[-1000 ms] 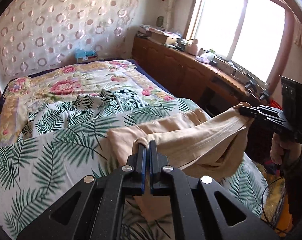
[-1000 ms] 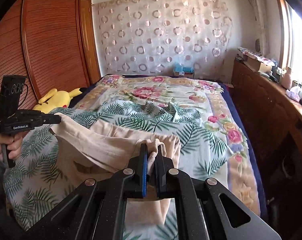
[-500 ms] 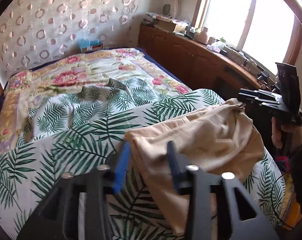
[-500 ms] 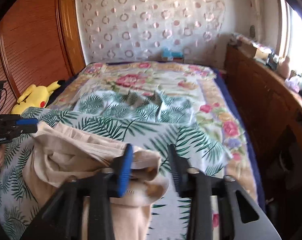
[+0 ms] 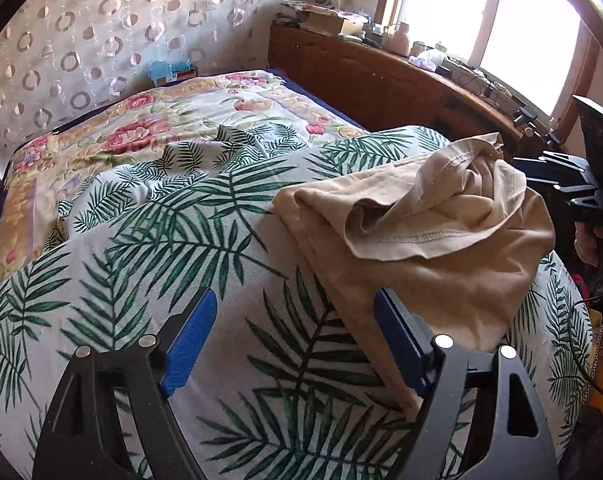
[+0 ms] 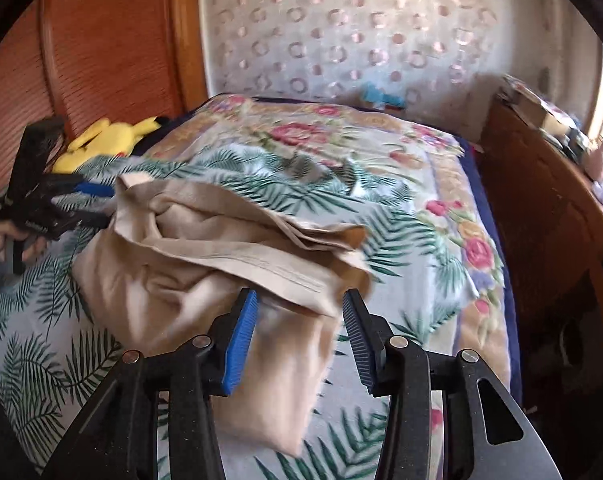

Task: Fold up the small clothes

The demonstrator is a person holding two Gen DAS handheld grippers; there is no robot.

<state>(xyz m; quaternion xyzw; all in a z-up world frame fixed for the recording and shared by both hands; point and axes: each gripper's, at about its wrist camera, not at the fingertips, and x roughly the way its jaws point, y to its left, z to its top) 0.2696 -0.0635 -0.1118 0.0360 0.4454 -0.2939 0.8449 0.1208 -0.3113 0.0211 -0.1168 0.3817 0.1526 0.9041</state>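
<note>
The beige garment [image 5: 433, 248] lay in a loose, bunched heap on the palm-leaf sheet [image 5: 173, 248], near the bed's foot edge. Its long axis ran from that near edge toward the floral quilt [image 5: 141, 132], the stitched hem crumpled on top. The left claw [image 5: 293, 340] was spreading, its right pad beside the cloth's near edge, pinching nothing. The right claw [image 6: 299, 336] was also spreading, cloth lying slack between the pads, unpinched. Open sheet stretched left of the heap; a yellow plush toy [image 6: 105, 144] sat far off.
</note>
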